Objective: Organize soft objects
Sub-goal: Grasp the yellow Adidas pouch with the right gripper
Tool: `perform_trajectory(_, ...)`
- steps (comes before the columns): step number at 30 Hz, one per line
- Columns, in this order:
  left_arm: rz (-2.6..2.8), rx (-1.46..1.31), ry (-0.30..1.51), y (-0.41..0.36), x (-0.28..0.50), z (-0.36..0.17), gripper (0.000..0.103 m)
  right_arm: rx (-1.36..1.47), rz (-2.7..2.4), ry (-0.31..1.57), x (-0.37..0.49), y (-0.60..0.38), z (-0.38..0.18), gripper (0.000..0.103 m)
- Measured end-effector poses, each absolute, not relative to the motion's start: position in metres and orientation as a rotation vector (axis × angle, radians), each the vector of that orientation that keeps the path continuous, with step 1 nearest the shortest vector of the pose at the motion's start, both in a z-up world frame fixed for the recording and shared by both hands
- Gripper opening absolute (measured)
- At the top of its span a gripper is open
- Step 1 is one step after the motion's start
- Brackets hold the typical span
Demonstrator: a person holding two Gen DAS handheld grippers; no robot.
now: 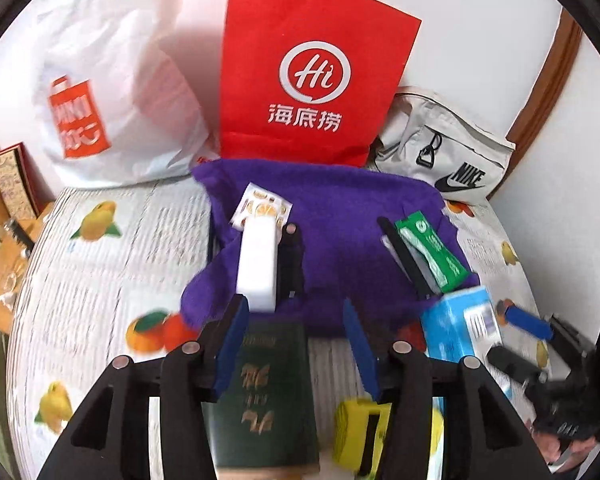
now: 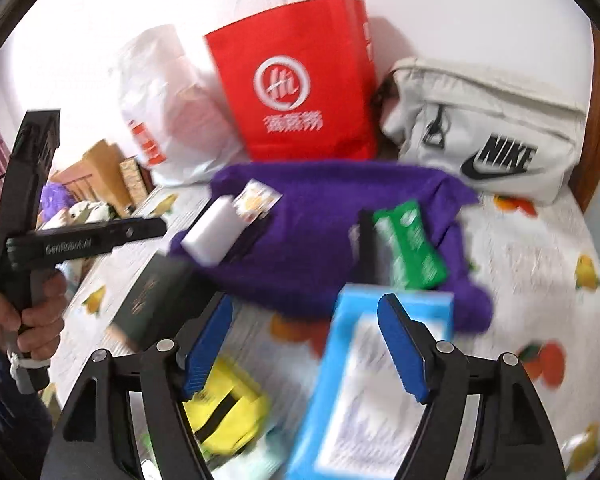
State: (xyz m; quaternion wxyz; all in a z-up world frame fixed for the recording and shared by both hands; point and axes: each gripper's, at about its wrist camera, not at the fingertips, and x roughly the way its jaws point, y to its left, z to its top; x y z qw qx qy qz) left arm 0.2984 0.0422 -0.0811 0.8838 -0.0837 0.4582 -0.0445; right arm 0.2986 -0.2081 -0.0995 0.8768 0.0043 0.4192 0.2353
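On the fruit-print surface a purple towel lies spread below a red paper bag, a white plastic bag and a white Nike pouch standing against the wall. A white sponge block, a small orange-print packet and a green packet rest on the towel. The left claw is spread, its blue fingers either side of a dark green box just below the towel's near edge; whether they touch it I cannot tell. A yellow object lies beside that box. The right claw is also spread, hanging over a light blue box at the towel's near right corner, motion-blurred.
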Motion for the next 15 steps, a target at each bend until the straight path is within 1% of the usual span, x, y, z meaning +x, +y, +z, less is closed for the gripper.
perform_trajectory(3, -0.089, -0.165, 0.958, 0.047, 0.279, -0.085, 0.052, 0.003, 0.522, 0.893, 0.271, -0.195, -0.110, 0.075)
perform_trajectory(4, -0.082, -0.156, 0.960, 0.049, 0.273, -0.088, 0.053, -0.002, 0.527, 0.894, 0.266, -0.192, -0.112, 0.077)
perform_trajectory(11, -0.075, -0.166, 0.995, 0.071, 0.249, -0.110, 0.053, -0.112, 0.581, 0.907, 0.241, -0.151, -0.130, 0.080)
perform_trajectory(13, -0.070, -0.182, 0.997, 0.080, 0.246, -0.115, 0.053, -0.141, 0.590, 0.916, 0.239, -0.140, -0.136, 0.088)
perform_trajectory(15, -0.064, -0.198, 1.001, 0.088, 0.244, -0.120, 0.053, -0.169, 0.609, 0.921, 0.238, -0.129, -0.143, 0.089)
